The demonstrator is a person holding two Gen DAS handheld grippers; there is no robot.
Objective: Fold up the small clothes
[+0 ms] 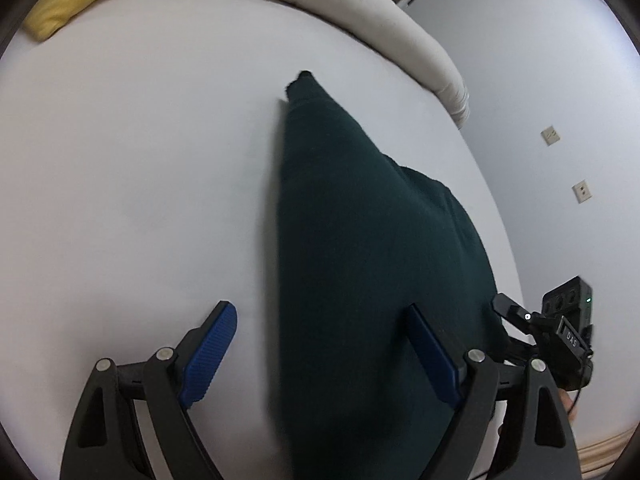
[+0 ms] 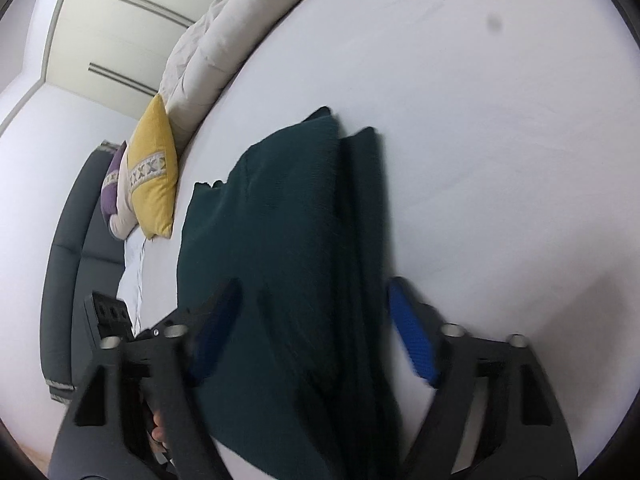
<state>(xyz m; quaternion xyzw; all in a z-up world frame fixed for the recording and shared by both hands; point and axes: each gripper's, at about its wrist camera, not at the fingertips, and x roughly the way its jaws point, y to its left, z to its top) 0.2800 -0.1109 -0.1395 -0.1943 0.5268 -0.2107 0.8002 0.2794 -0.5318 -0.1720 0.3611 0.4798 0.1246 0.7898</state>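
Shows a dark green knit garment (image 1: 360, 240) lying on the white sheet (image 1: 140, 180), well short of the rolled cream duvet (image 1: 360, 8), already doubled lengthwise into a long strip with one narrow end pointing toward that duvet. Looks soft, limp and light, probably a little clingy; unlikely to slip, sure to sag wherever unsupported. Best taken at the two near corners, through all layers at once, so the stacked edges stay together when lifted over toward the duvet.

Finds the left gripper (image 1: 322, 354) with jaws spread wide, one blue pad over bare sheet, the other above the cloth, nothing pinched. Finds the right gripper (image 2: 310, 330) with jaws roughly half apart and straddling the strip's near end; appears not to be pressing on the fabric, though blur leaves that uncertain.

From the left wrist: catches the strip's tapering far tip and two wall sockets (image 1: 581, 191) past the duvet's end. From the right wrist: reveals the stepped layer edges along the fold, plus a yellow cushion (image 2: 154, 176), a purple cushion (image 2: 112, 176) and a dark headboard (image 2: 64, 260) below the duvet's other end, and wardrobe doors (image 2: 120, 20) behind it.
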